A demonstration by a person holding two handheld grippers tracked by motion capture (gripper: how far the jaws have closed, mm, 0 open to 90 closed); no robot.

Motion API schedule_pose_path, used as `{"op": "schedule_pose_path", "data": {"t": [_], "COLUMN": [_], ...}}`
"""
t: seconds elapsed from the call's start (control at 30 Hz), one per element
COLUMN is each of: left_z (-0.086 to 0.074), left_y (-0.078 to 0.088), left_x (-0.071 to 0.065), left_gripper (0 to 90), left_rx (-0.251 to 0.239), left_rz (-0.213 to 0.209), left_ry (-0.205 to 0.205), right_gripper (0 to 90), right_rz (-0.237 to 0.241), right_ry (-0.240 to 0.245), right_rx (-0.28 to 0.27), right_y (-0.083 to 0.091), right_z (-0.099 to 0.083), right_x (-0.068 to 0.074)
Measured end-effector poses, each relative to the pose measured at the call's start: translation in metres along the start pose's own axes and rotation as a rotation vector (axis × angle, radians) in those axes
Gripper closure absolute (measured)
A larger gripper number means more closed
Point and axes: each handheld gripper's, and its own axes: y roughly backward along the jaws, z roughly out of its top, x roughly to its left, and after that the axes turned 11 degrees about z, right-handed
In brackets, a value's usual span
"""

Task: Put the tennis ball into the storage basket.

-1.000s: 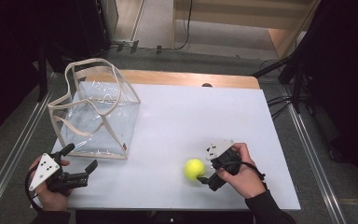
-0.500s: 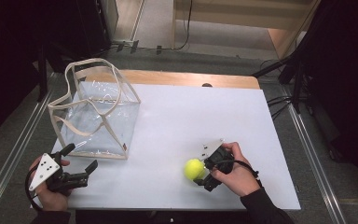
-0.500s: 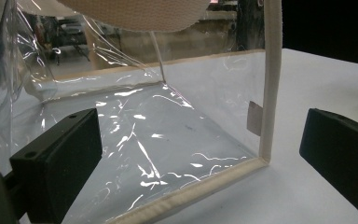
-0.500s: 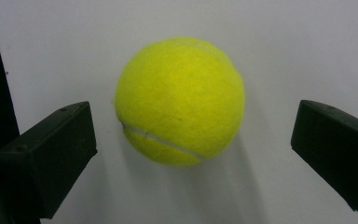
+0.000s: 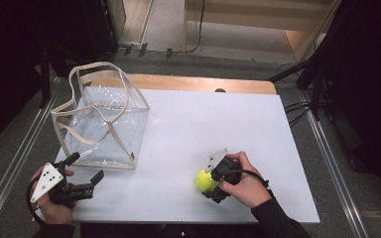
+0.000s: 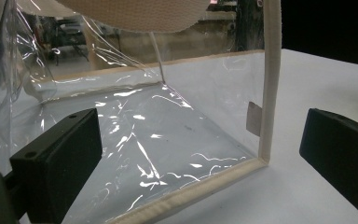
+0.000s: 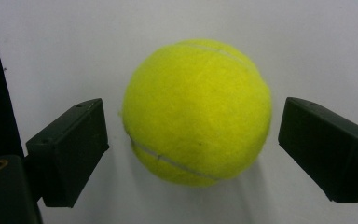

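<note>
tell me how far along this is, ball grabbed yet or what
Done: the right gripper has its jaws around the tennis ball on the white table. In hand: the jaws have just been closing, with gaps still at both pads. Left: grip and lift it. The left gripper waits open beside the empty clear bag.

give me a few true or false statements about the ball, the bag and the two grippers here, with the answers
1. The tennis ball lies between the jaws of the right gripper, which have just been closing, with a gap on each side. True.
2. The ball sits inside the clear bag. False: it rests on the white table, well apart from the bag.
3. The left gripper is open and holds nothing. True.
4. The bag lies flat and folded. False: it stands upright with its mouth open.
5. The left gripper points at the ball. False: it faces the bag's near corner.
</note>
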Motion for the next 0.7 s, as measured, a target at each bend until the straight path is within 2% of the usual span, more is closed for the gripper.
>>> {"op": "schedule_pose_path", "data": {"t": [0.27,0.33,0.43,0.7], "left_z": [0.000,0.000,0.000,0.000], "left_y": [0.000,0.000,0.000,0.000], "left_x": [0.000,0.000,0.000,0.001], "left_gripper": [0.0,0.0,0.0,0.0], "left_rx": [0.000,0.000,0.000,0.001], "left_rz": [0.001,0.000,0.001,-0.001], "left_ry": [0.005,0.006,0.007,0.009], "right_gripper": [7.3,10.9,10.9,11.3], "right_rz": [0.005,0.006,0.007,-0.001], "right_ry": [-0.007,-0.018,-0.007,-0.023], "right_rx": [0.024,0.022,0.019,0.047], "right_y": [-0.005,-0.006,-0.008,-0.013], "right_z": [0.003,0.004,0.006,0.008], "right_x": [0.000,0.001,0.000,-0.001]}}
